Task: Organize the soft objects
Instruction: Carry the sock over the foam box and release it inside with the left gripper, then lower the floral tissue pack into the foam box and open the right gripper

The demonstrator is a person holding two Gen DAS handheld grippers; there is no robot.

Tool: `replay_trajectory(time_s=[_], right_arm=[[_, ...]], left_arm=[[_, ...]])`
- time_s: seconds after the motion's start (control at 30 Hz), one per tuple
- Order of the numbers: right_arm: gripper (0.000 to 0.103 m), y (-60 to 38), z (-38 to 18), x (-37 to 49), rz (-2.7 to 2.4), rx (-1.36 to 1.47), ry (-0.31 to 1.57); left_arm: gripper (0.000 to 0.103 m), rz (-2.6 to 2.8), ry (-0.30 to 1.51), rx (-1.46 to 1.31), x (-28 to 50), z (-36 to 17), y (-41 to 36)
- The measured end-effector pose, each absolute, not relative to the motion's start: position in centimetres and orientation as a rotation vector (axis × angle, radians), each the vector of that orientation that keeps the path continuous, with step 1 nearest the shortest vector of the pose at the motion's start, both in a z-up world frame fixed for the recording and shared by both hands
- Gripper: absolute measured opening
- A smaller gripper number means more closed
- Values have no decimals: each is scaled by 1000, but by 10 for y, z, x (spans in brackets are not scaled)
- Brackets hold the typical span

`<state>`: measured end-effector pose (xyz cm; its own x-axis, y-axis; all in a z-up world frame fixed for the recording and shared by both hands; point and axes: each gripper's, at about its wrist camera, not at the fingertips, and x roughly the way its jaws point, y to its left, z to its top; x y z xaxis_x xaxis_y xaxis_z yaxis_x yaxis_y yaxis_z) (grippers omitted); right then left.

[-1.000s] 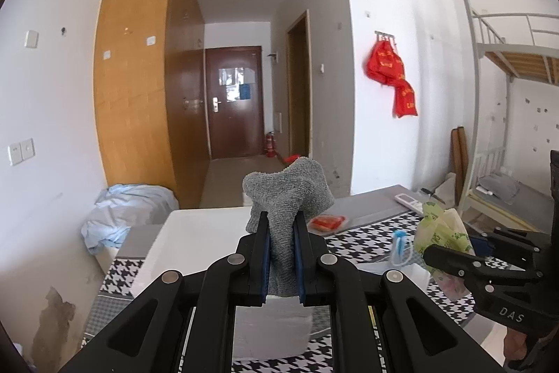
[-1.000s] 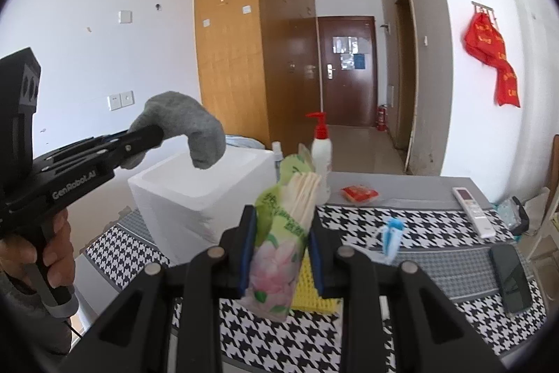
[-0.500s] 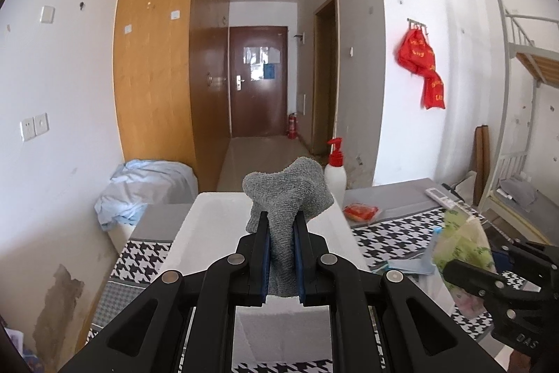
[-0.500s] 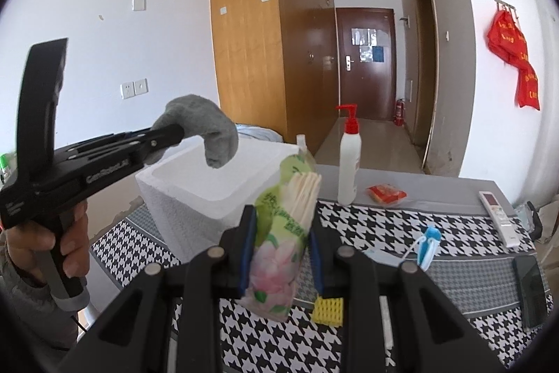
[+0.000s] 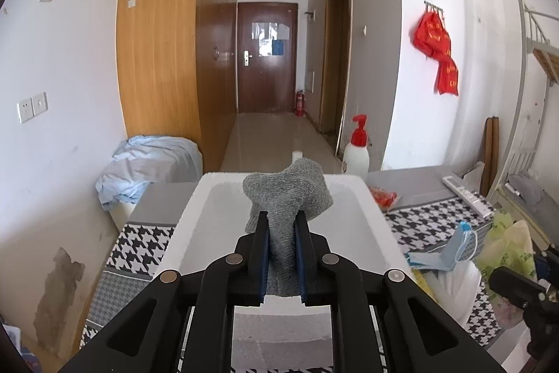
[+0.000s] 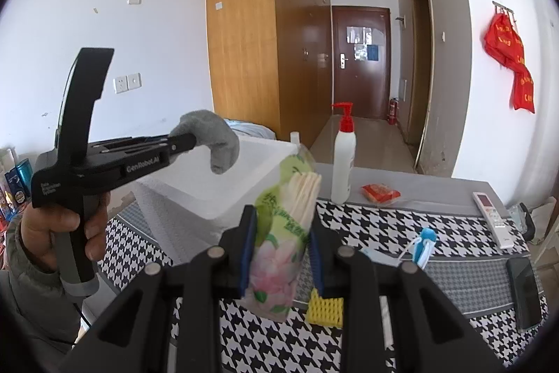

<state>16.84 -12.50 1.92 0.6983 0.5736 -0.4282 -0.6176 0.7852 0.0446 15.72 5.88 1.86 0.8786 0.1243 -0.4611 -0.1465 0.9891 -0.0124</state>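
Note:
My left gripper (image 5: 282, 226) is shut on a grey sock (image 5: 288, 194) and holds it over the open white foam box (image 5: 353, 179). In the right wrist view the sock (image 6: 213, 137) droops from the left gripper above the box (image 6: 195, 194). My right gripper (image 6: 281, 226) is shut on a green floral plastic packet of tissues (image 6: 283, 233) and holds it above the houndstooth table, right of the box. The packet also shows at the right edge of the left wrist view (image 5: 506, 247).
On the houndstooth cloth (image 6: 384, 229) lie a blue face mask (image 5: 443, 250), a yellow sponge (image 6: 325, 310), a red packet (image 6: 380, 193), a white remote (image 6: 491, 212) and a dark phone (image 6: 524, 289). A red-pump white bottle (image 6: 344, 163) stands behind the box. Blue bedding (image 5: 146, 163) lies left.
My left gripper has moved left and forward with the sock, so it now sits centred over the foam box. My right gripper has drifted slightly with the packet still held.

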Motion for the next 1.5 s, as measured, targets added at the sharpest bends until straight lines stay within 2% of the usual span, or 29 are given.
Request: replay_trajectory(time_s=[0.07, 0.13, 0.33, 0.53, 1.1, 1.5], right_arm=[[32, -123, 19, 169, 662, -108, 444], [32, -121, 20, 169, 653, -112, 442], [32, -117, 20, 172, 649, -112, 442], [32, -114, 20, 175, 641, -115, 441], [32, -66, 42, 187, 738, -130, 407], [32, -17, 40, 202, 788, -154, 462]], left_arm=[[31, 146, 481, -41, 158, 17, 60], [69, 146, 470, -42, 156, 17, 61], [95, 137, 405, -47, 141, 23, 62], [102, 142, 355, -39, 122, 29, 70], [102, 291, 308, -33, 73, 26, 113], [102, 329, 299, -47, 54, 16, 129]])
